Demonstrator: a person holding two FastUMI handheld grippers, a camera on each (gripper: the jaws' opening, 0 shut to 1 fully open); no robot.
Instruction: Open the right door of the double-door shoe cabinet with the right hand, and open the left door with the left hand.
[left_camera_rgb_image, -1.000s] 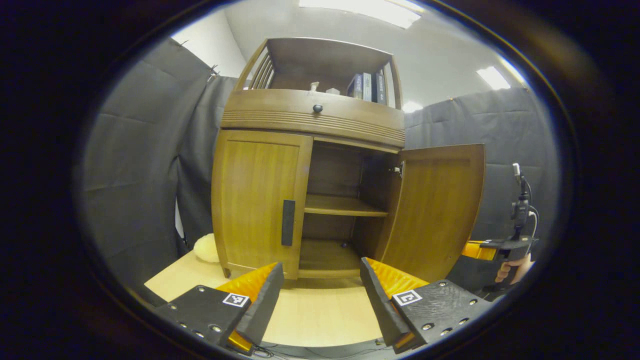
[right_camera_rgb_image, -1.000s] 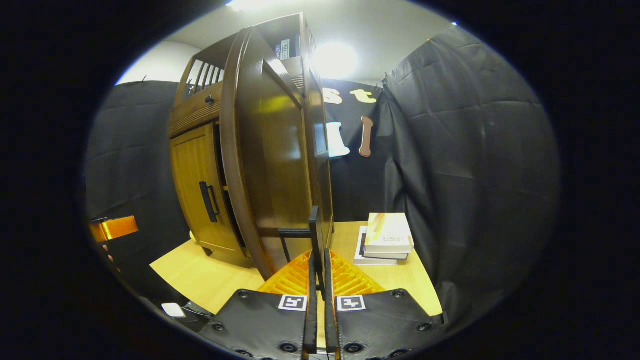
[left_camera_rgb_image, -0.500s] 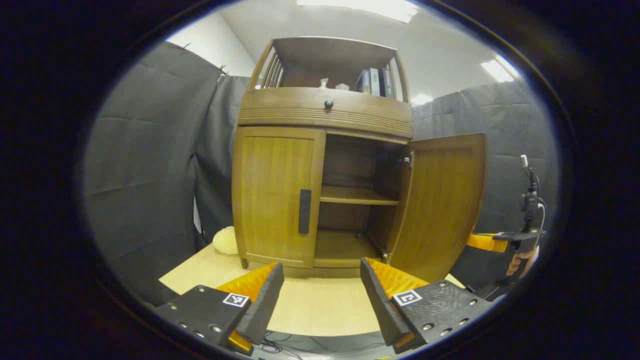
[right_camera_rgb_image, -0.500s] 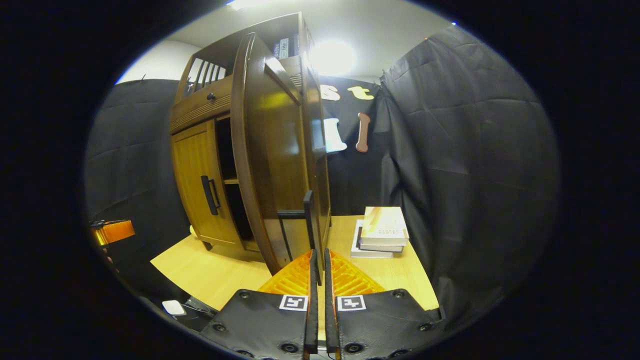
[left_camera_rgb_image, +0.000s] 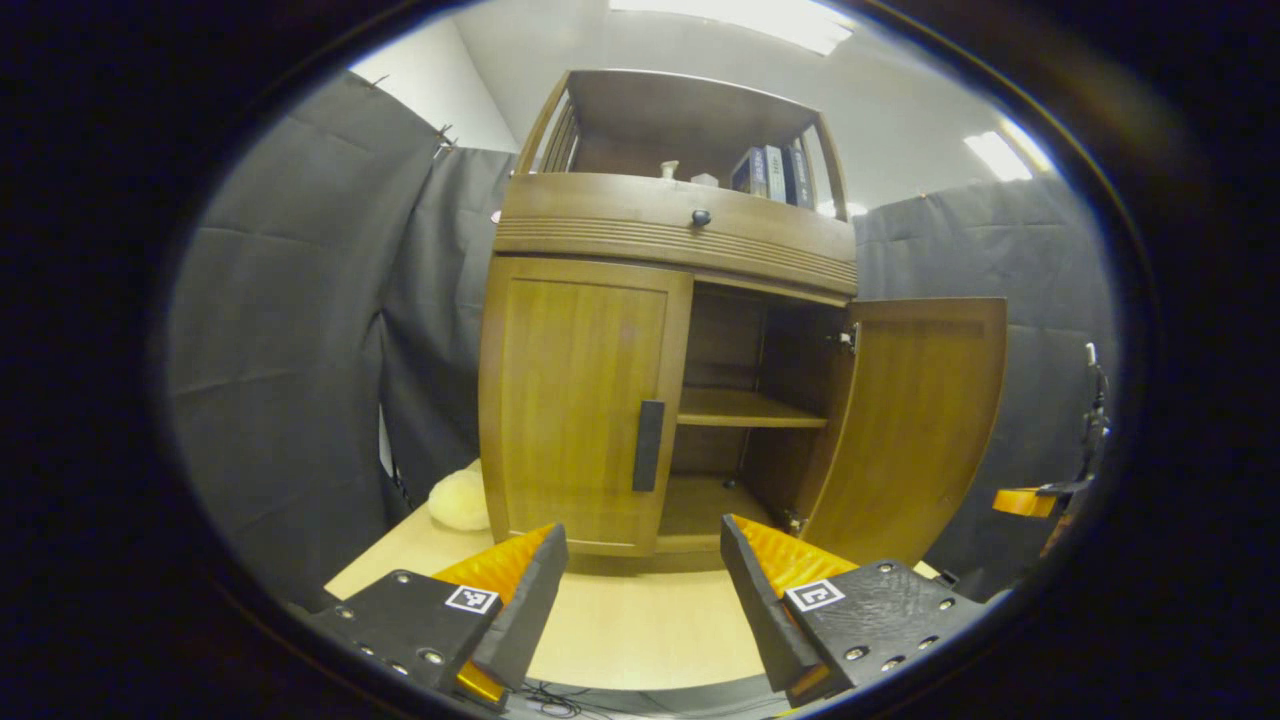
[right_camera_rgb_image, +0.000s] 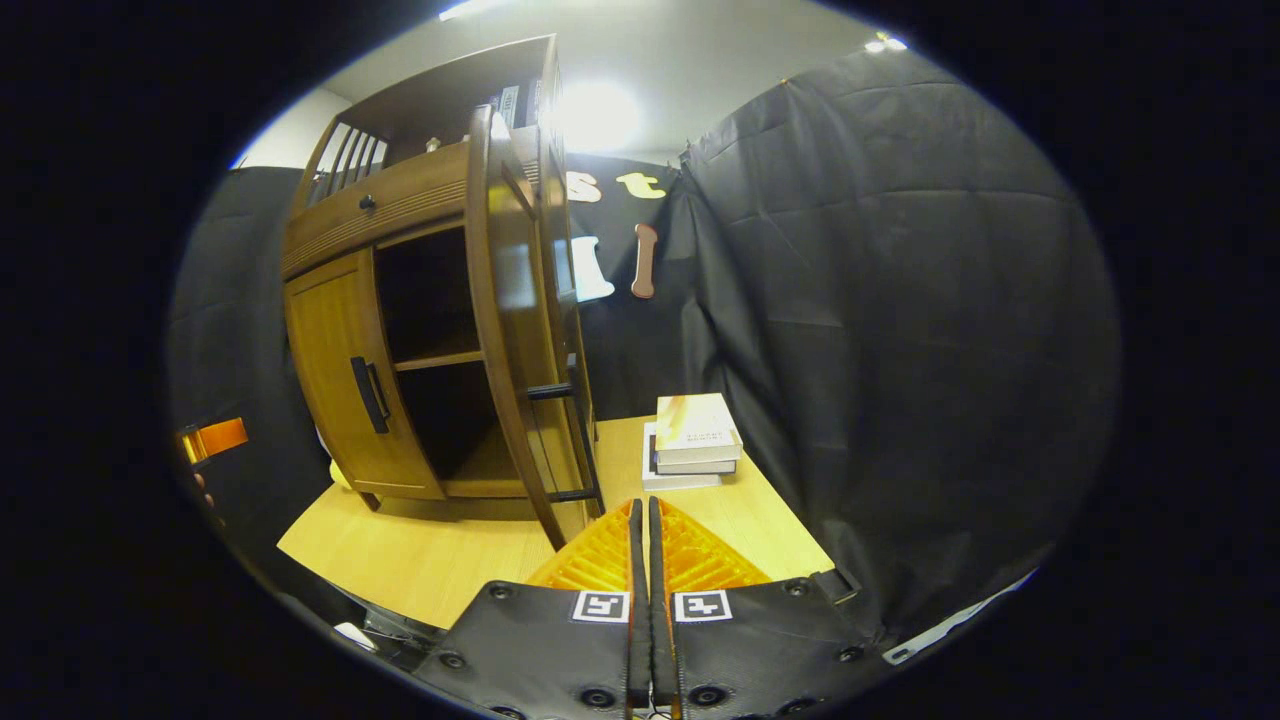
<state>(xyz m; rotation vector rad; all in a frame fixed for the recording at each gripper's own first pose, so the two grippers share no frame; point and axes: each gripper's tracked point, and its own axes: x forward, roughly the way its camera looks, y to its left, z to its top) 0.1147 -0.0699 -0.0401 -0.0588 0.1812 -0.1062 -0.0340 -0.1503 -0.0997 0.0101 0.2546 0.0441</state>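
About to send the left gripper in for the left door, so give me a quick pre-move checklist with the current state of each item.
1. Brown wooden right door swung open: ok.
2. Right gripper off the right door's black bar handle: ok, fingers shut with nothing between them, handle apart from them.
3. Left gripper open for a grasp: ok, wide gap between the fingers.
4. Brown wooden left door state: shut, not yet opened.
5. Left door's black vertical handle unobstructed: ok, nothing in front of it.
6. Pale yellow fuzzy object clear of the left door's swing: cannot tell.
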